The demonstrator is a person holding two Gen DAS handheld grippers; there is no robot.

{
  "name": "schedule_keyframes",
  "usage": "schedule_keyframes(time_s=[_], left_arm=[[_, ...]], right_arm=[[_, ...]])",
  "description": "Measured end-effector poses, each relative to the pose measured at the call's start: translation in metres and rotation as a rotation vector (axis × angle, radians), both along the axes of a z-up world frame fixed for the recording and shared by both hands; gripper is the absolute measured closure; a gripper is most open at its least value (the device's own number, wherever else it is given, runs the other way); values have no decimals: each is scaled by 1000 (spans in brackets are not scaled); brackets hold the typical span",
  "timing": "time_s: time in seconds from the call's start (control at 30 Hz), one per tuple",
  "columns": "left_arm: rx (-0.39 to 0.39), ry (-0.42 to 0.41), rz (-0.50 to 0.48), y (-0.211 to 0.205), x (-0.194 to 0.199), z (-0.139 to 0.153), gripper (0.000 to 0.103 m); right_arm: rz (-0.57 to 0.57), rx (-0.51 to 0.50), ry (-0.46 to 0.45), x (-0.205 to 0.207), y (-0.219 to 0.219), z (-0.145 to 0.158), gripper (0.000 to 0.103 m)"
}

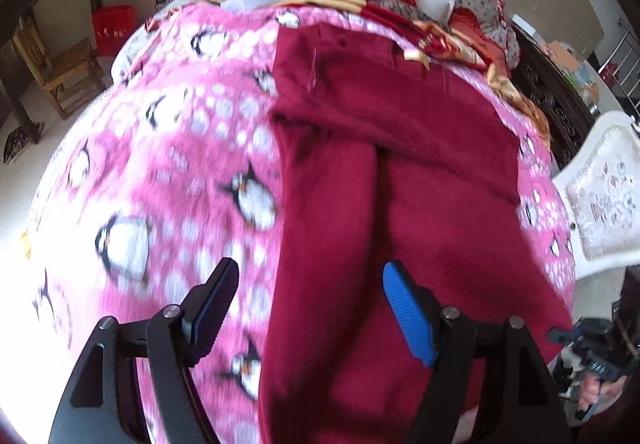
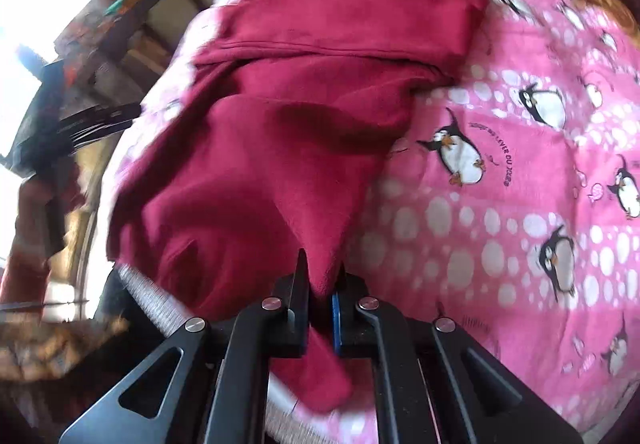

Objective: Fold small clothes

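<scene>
red garment (image 2: 280, 132) | right tongs (image 2: 320, 284) clamp its corner | left tongs (image 1: 308, 308) agape, empty | edges blurred

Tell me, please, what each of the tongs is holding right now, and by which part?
The right tongs are shut on the dark red garment, pinching a bunched fold at its near edge. The left tongs are open and hold nothing.

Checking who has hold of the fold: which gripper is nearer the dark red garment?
Right. The right gripper is shut on the dark red garment; the left gripper hangs open over its edge, gripping nothing.
</scene>
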State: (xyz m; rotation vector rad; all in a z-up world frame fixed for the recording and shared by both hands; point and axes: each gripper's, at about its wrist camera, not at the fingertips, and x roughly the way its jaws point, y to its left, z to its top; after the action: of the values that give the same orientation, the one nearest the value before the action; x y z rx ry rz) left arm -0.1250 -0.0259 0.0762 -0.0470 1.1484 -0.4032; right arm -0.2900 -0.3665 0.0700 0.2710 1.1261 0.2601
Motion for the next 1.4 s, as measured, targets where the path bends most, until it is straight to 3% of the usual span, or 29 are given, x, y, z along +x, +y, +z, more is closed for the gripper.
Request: schedule_keyframes(time_s=[0.1,0.2,0.27,0.33,0.4,0.57,0.6,0.63,0.7,0.77,0.8,0.83,0.93,1.07,1.13,1.2,1.3,1.37,1.4], left_arm=[[33,1,-10,3,-16,-3,25],[27,15,-5,9,-27,-6,25],[23,24,3,14,-35,-8,25],[17,46,10,20,-44,-13,25],[25,65,9,23,-53,-18,25],[23,101,-8,22,-70,-33,25],[17,127,-26,19,-75,-39,25],[19,144,-39,16,-78,-44,25],[44,142,-66,10,-84,-51,26],[86,108,-105,5,-91,-50,48],[95,111,-122,4,-93,-50,66],[84,123,-131,5,-95,-49,67],[51,132,-89,14,-94,-50,64],[29,136,-54,19,-95,-51,51],[36,129,-68,16,-98,-51,40],[40,126,-72,11,-100,-52,34],[41,119,-69,4,-97,-57,32],[61,102,-90,-2,-97,-58,52],[76,100,-107,-5,-97,-58,91]], right_arm=[[-18,-31,-14,-16,-7,7,103],[-70,-45,39,-16,-18,-12,103],[-116,-112,46,-16,-18,-24,103],[-110,-72,51,-22,-19,-29,80],[-101,-18,45,-35,-21,-32,71],[-82,-59,26,-49,-11,-44,68],[-78,-60,22,-49,-8,-46,68],[-83,-66,16,-48,-5,-50,76],[-99,-49,18,-45,-1,-53,103],[-91,-29,-6,-51,0,-44,103],[-64,-19,-43,-57,0,-31,103],[-45,-12,-63,-61,0,-23,103],[-32,-34,-86,-69,-7,-13,103],[-75,-27,-5,-61,-13,-42,102],[-68,-28,14,-60,-11,-53,90],[-50,-47,-11,-60,-8,-54,85],[-37,-108,-30,-59,-4,-53,81],[-60,-123,-34,-56,-4,-54,81],[-78,-116,-32,-53,-4,-53,85]])
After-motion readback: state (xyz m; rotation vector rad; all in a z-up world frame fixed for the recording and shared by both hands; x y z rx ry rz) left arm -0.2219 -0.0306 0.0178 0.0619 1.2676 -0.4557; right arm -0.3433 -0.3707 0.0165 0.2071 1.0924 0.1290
